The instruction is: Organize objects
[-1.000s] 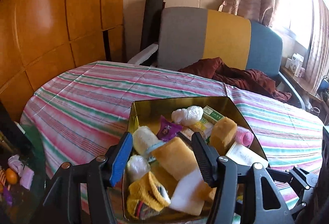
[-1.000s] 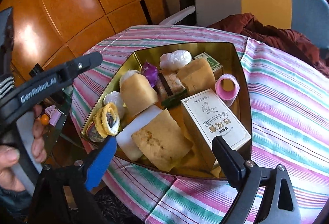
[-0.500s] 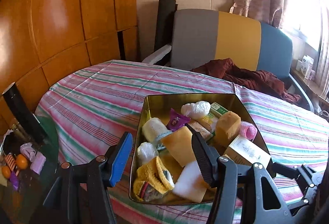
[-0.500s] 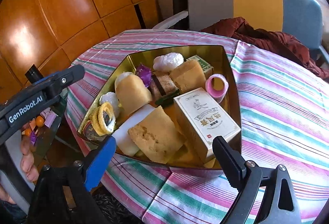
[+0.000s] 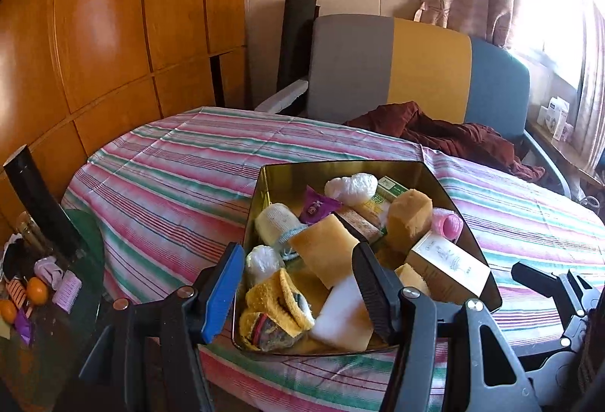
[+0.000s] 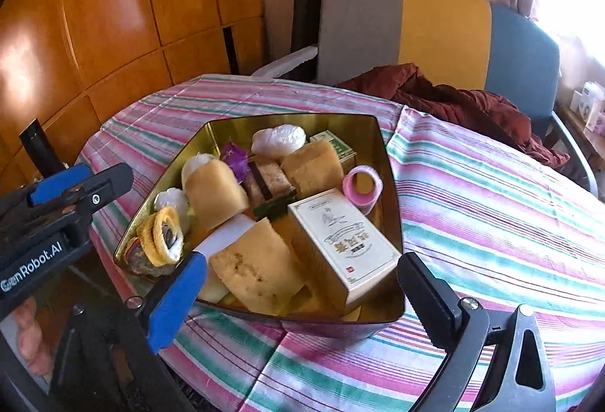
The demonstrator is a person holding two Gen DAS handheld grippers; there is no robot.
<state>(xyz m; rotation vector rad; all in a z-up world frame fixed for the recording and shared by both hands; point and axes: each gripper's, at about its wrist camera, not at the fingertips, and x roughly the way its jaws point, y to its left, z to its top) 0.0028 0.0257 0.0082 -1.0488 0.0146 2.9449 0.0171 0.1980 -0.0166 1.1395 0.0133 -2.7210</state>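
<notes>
Cluttered gold tin (image 6: 382, 147) — striped tablecloth (image 6: 491, 192)

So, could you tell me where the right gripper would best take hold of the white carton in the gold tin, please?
Probably across the white carton's two long sides, near its raised near end, coming down from above. It lies tilted atop the other items in the gold tin, so those faces look free, and the right gripper stands open wide enough.

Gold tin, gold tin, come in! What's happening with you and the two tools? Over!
Left tool open, empty. Right tool just widened, empty, before the tin's near edge. Shiny gold metal tin full of sponges and boxes, on striped tablecloth. Nothing blocking.
</notes>
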